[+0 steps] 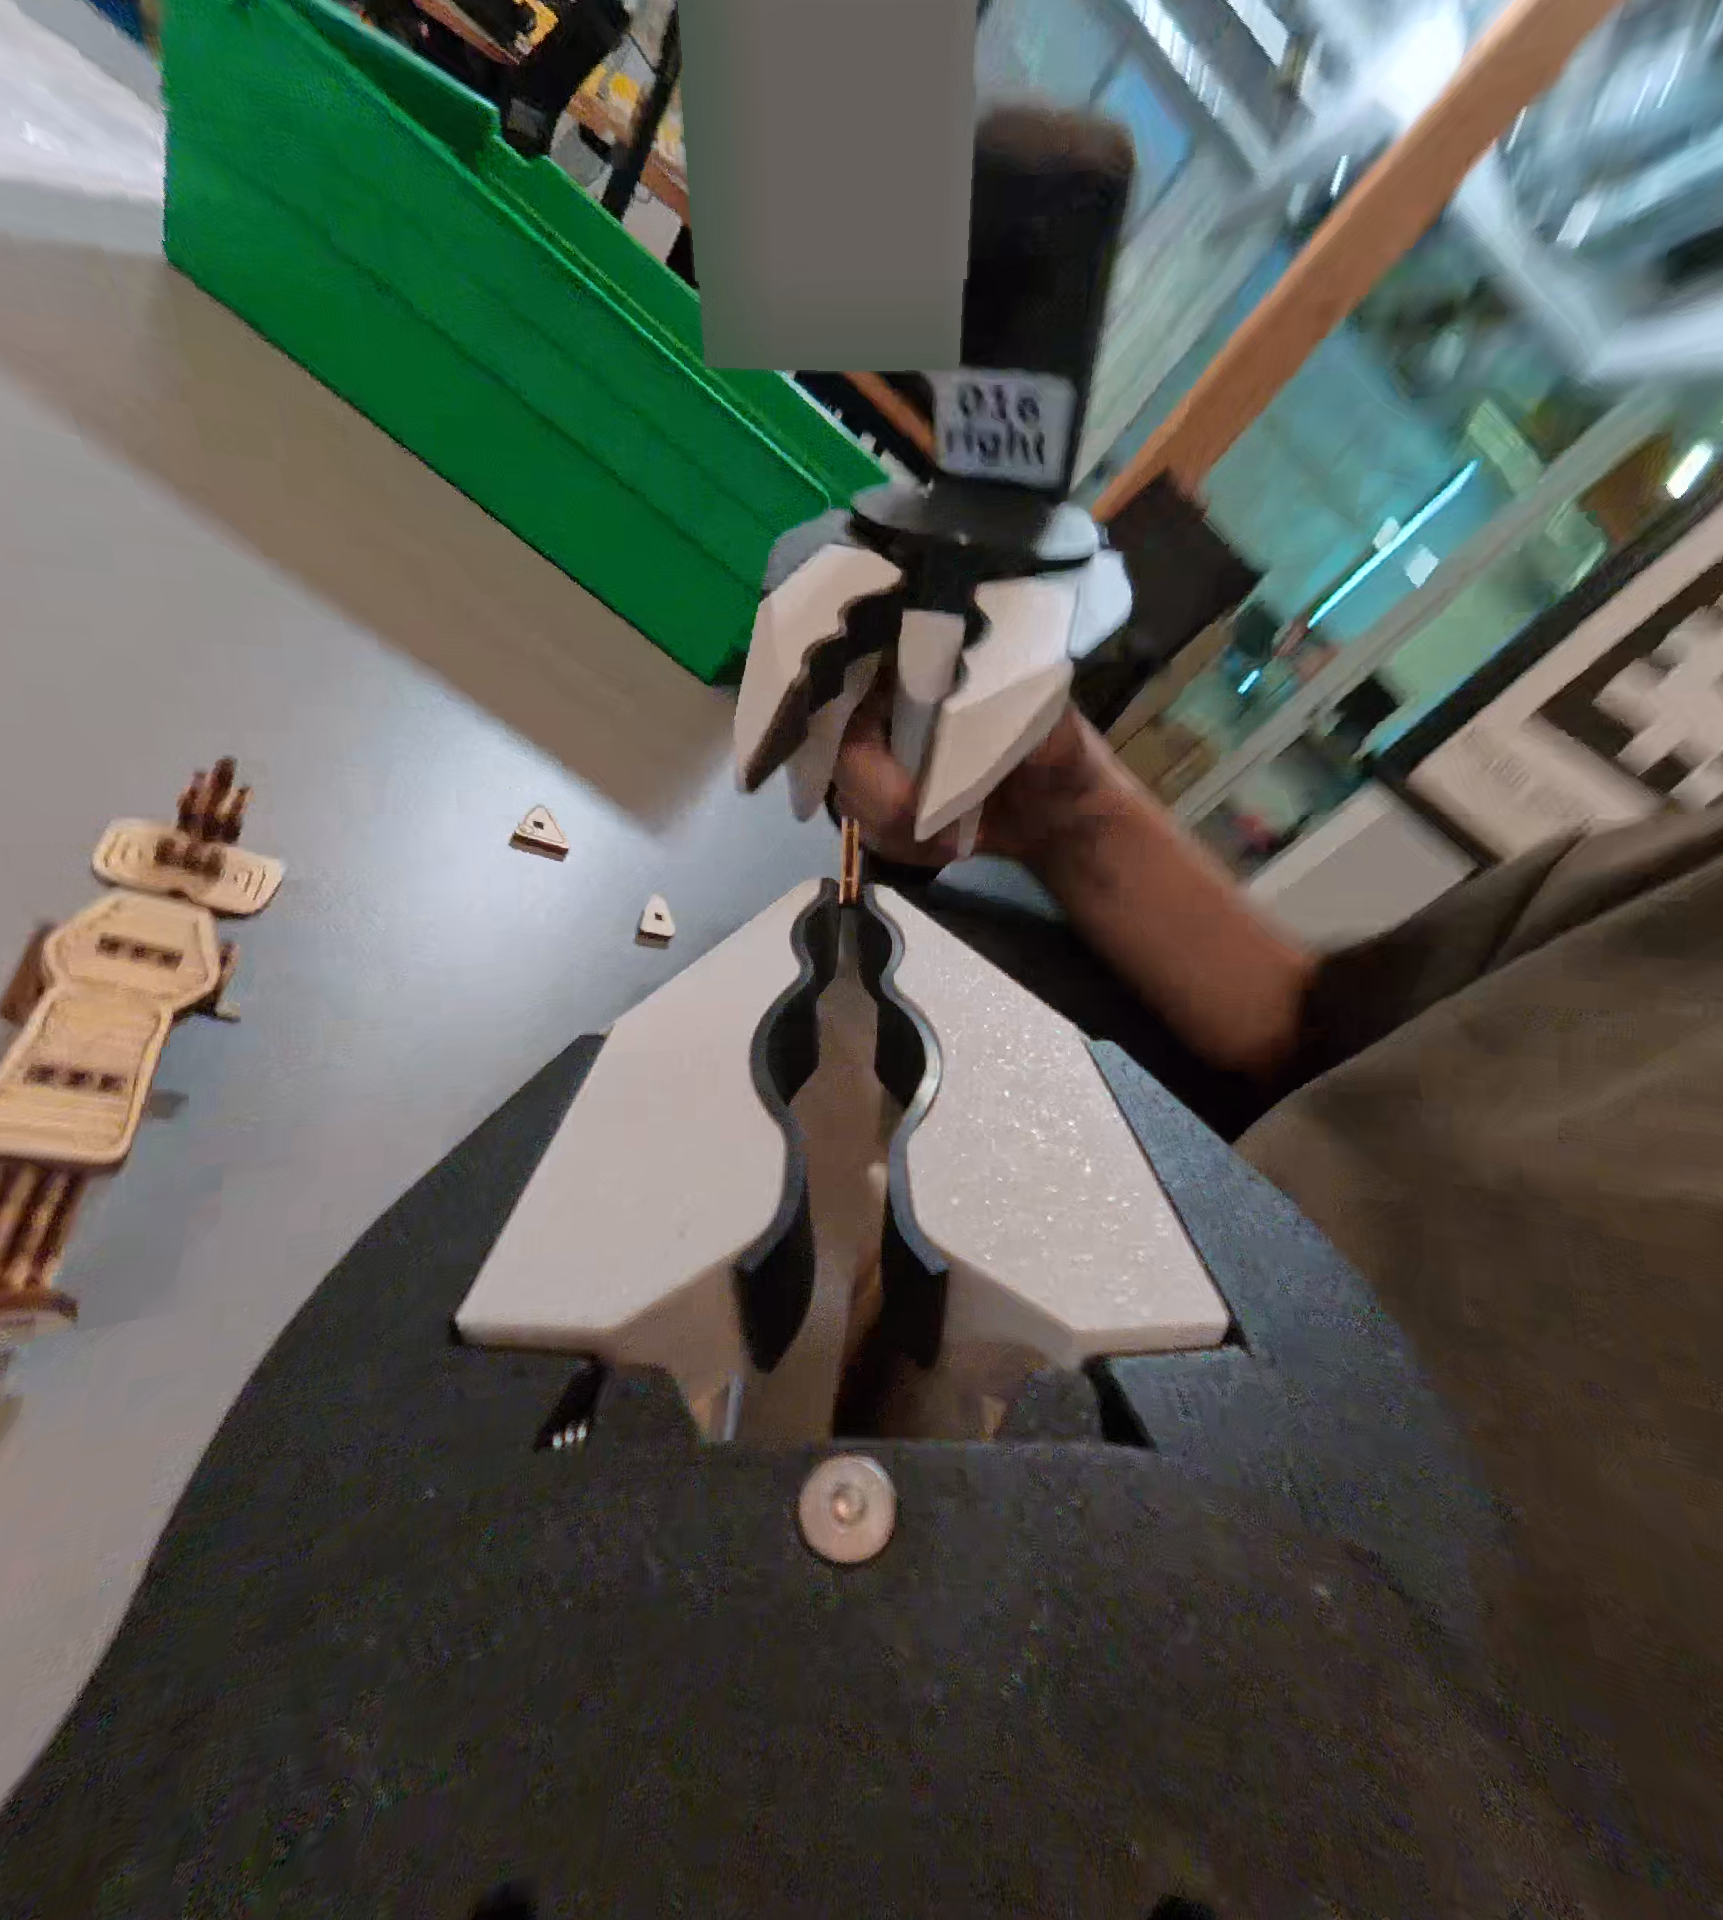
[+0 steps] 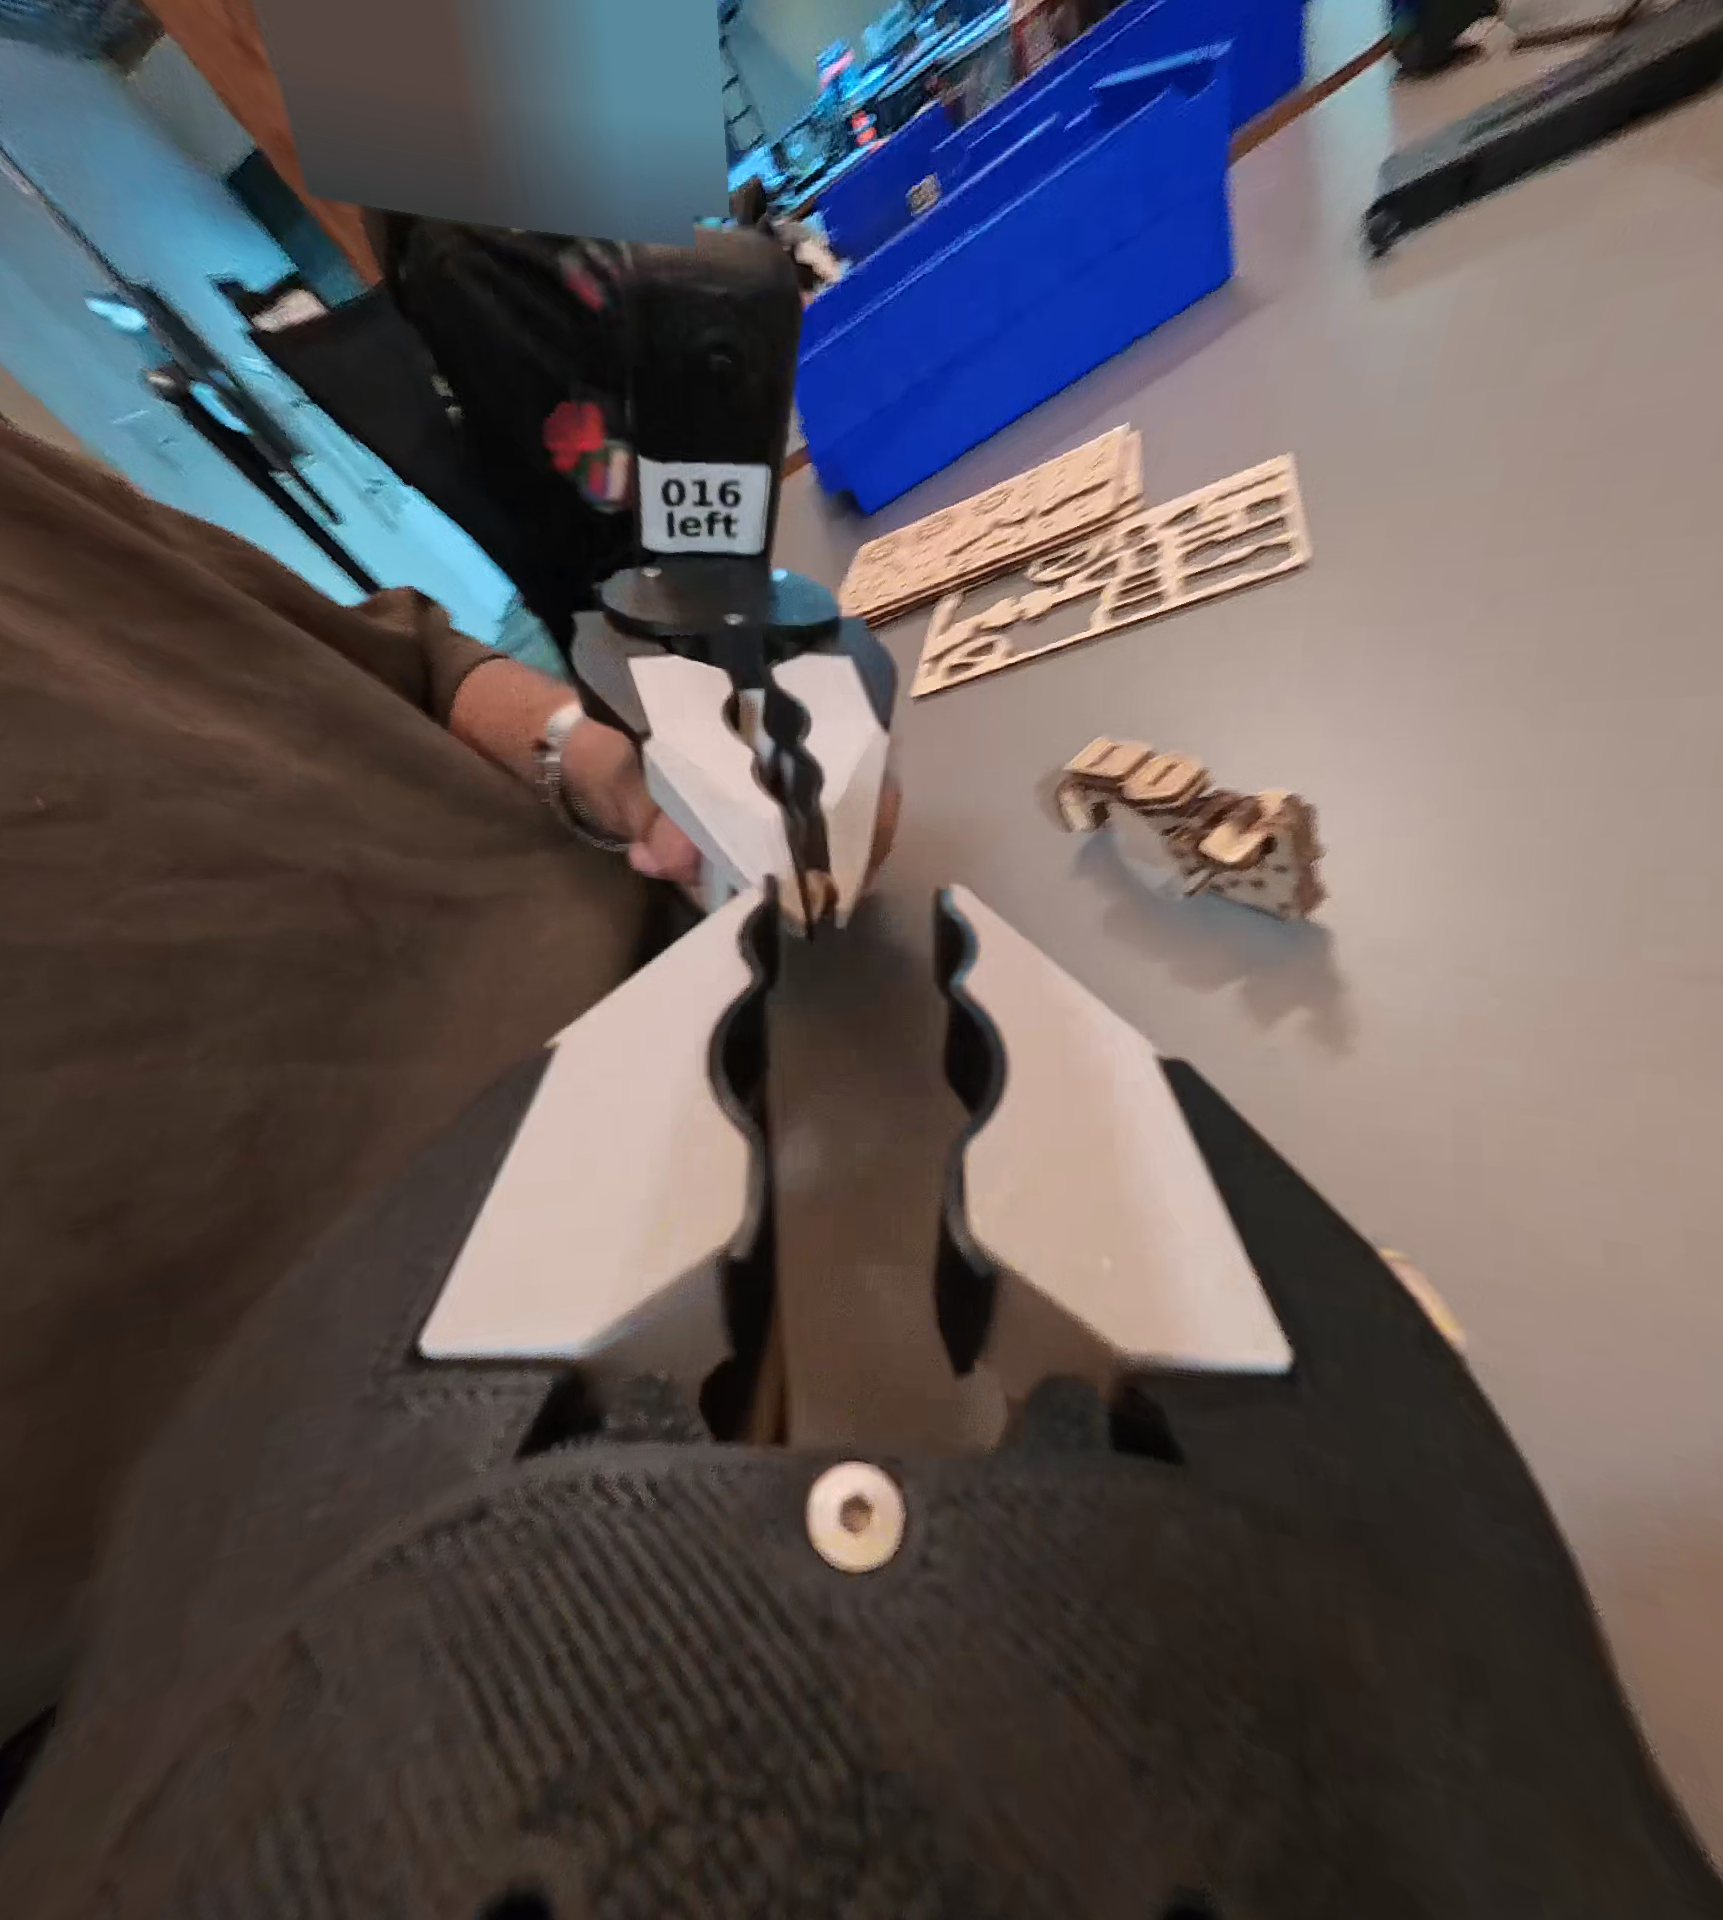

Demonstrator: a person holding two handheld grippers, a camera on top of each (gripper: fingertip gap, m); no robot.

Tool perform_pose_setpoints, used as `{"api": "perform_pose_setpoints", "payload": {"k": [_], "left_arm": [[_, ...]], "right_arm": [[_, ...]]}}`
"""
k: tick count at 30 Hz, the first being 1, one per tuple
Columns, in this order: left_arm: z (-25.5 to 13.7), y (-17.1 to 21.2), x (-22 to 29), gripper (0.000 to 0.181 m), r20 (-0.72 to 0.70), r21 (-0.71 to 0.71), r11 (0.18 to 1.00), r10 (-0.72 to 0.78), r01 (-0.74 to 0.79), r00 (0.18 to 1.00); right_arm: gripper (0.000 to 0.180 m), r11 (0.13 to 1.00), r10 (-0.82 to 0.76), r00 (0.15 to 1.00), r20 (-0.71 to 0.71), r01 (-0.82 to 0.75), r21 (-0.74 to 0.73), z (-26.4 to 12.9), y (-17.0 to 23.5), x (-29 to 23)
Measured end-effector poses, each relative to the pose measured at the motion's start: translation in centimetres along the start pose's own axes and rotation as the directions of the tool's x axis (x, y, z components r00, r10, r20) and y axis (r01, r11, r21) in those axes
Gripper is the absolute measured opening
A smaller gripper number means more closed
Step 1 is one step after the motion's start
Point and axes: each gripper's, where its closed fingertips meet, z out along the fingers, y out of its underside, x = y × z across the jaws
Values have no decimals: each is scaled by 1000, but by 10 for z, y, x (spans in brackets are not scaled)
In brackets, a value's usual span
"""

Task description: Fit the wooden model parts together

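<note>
The left tongs (image 1: 849, 899) are pressed together on a thin wooden piece (image 1: 849, 871), seen edge-on, which stands out just past their tips. In the right wrist view the same left tongs (image 2: 813, 914) show the small pale piece (image 2: 815, 889) pinched between their tips. The right tongs (image 2: 852, 909) are spread and hold nothing; their left fingertip sits just beside the tips of the left tongs. In the left wrist view the right tongs (image 1: 872, 800) point back at the camera, with the piece between the two sets of tips.

On the grey tabletop (image 1: 369, 727) lies a long, partly built wooden model (image 1: 98, 997) of flat slotted plates, well apart from the tongs. Two small triangular wooden parts (image 1: 540, 831) lie between it and the tongs. A green bin (image 1: 441, 312) stands beyond them.

The right wrist view shows a curved, built-up wooden assembly (image 2: 1200, 831) lying on the tabletop (image 2: 1459, 935), with flat wooden sheets (image 2: 1075, 561) of cut-out parts beyond it and a blue bin (image 2: 1023, 281) behind those.
</note>
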Motion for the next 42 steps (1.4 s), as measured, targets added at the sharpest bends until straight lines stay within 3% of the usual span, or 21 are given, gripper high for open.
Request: {"api": "perform_pose_setpoints", "payload": {"k": [3, 5, 8, 12, 15, 20, 25, 27, 29, 35, 42], "left_arm": [[-8, -12, -10, 0, -75, 74, 964, -249, 254, 966], [-10, -11, -16, 0, -93, 69, 941, -325, 332, 941], [-8, -4, -13, 0, -92, -5, 945, -325, 326, 941], [-5, 10, -8, 0, -75, -120, 948, -304, 294, 950], [-6, 19, -9, 0, -71, -168, 939, -315, 300, 946], [-10, 18, -7, 0, -96, -191, 933, -329, 307, 940], [-10, 21, -10, 0, -83, -193, 927, -341, 320, 937], [-10, 19, -11, 0, -89, -174, 923, -363, 344, 928], [-12, 13, -14, 0, -96, -141, 918, -385, 371, 918], [-12, 14, -16, 0, -73, -151, 928, -355, 342, 932], [-12, 15, -18, 0, -68, -151, 926, -358, 345, 931]], "right_arm": [[35, 982, -187, 973, -134, 191, 12, -4, -8, 7], [34, 935, -348, 918, -191, 354, 1, -3, -13, 2], [27, 829, -555, 785, -275, 550, -105, 0, -12, -1], [21, 707, -707, 651, -276, 663, -248, 10, 3, 0], [21, 687, -726, 644, -243, 662, -299, 16, 14, 2], [20, 726, -679, 715, -170, 618, -301, 19, 27, -2], [20, 681, -718, 677, -162, 636, -363, 21, 33, 0], [17, 672, -726, 667, -168, 634, -384, 19, 33, 2], [0, 660, -728, 671, -138, 632, -406, 16, 39, 2], [6, 652, -734, 667, -126, 641, -405, 24, 39, -4], [14, 701, -699, 691, -185, 611, -368, 16, 29, 2]]}}
